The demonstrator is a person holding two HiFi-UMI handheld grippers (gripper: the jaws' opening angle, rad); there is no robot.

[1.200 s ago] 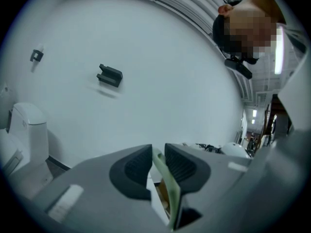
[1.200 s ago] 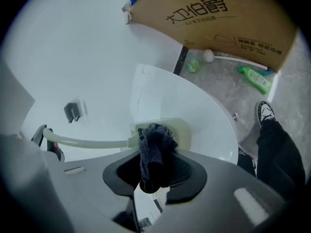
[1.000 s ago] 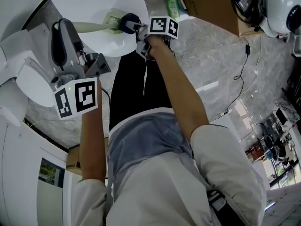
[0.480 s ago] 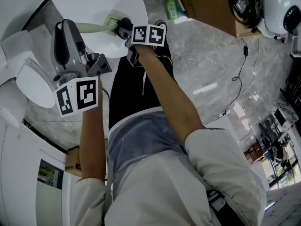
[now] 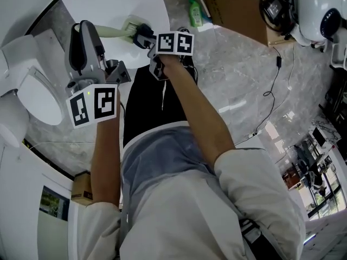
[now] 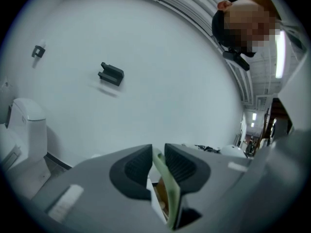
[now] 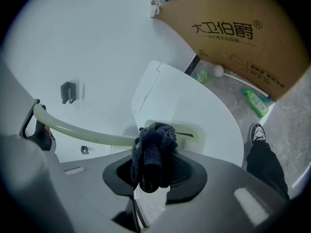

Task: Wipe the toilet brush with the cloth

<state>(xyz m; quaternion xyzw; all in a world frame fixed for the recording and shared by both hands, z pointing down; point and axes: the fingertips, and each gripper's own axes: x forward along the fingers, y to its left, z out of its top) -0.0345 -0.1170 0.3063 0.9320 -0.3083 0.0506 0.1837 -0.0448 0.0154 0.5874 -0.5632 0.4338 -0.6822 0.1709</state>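
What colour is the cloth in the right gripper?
The cloth is dark navy; clearest in right gripper view.

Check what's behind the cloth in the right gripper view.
The toilet brush: its pale green handle runs in from the left, and its head shows at the right. The cloth covers where they join.

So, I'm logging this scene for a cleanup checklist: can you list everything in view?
toilet brush: one, pale green, handle in left claw, head end above white oval surface
cloth: one, dark, in right claw, at brush's head end
white oval surface: one, white, top of head view
toilet: one, white, far left
cardboard box: one, brown, on floor
bottle: one, green, floor beside box
cable: one, black, marble floor
wall hook: one, black, white wall
left claw: one, grey, shut on brush handle
right claw: one, grey, shut on cloth
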